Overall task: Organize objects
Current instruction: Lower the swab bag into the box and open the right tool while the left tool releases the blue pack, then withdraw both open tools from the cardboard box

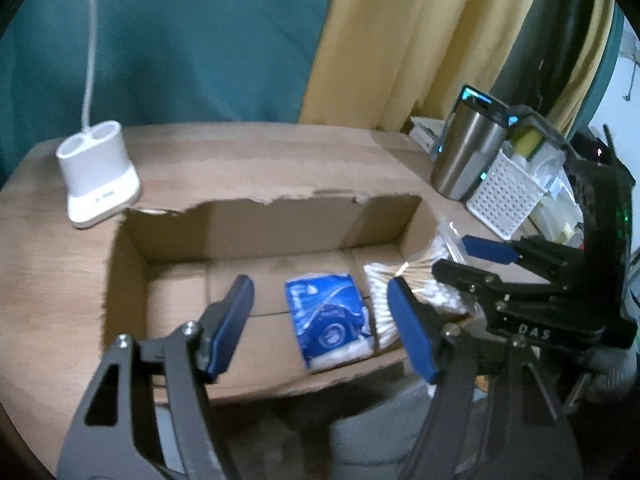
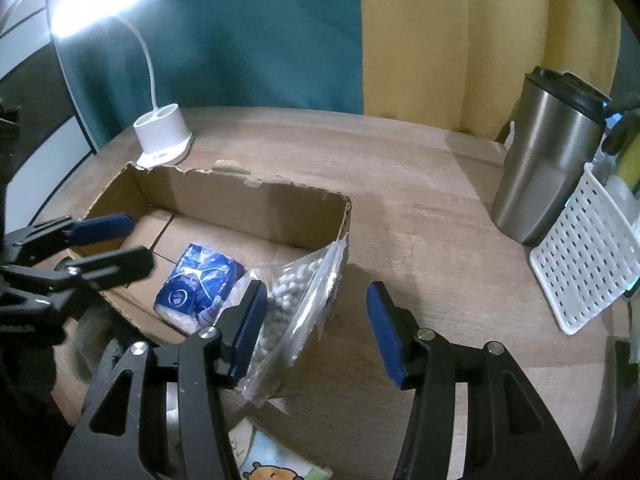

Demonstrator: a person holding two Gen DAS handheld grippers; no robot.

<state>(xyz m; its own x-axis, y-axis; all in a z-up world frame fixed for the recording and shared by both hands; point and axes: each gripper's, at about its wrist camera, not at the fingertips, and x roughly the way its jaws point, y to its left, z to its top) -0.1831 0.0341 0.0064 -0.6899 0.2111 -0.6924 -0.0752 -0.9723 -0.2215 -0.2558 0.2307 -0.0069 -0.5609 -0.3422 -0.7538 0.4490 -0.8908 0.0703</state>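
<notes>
An open cardboard box [image 1: 280, 224] [image 2: 248, 196] sits on the wooden table. Inside lies a blue and white tissue pack [image 1: 326, 314] [image 2: 198, 284]. A clear bag of cotton swabs [image 1: 404, 292] [image 2: 294, 300] leans over the box's right wall, half inside. My left gripper [image 1: 320, 320] is open and empty above the box's near edge, over the tissue pack. My right gripper [image 2: 316, 328] is open and empty; its left finger [image 2: 250, 328] is right by the swab bag. Each gripper shows in the other's view, left gripper [image 2: 108, 240] and right gripper [image 1: 448, 258].
A white lamp base [image 1: 96, 174] [image 2: 162, 134] stands behind the box at the left. A steel tumbler [image 1: 466, 152] [image 2: 550, 160] and a white perforated basket [image 1: 506, 194] [image 2: 580, 260] stand at the right. A cartoon-printed pack [image 2: 276, 460] lies at the near edge.
</notes>
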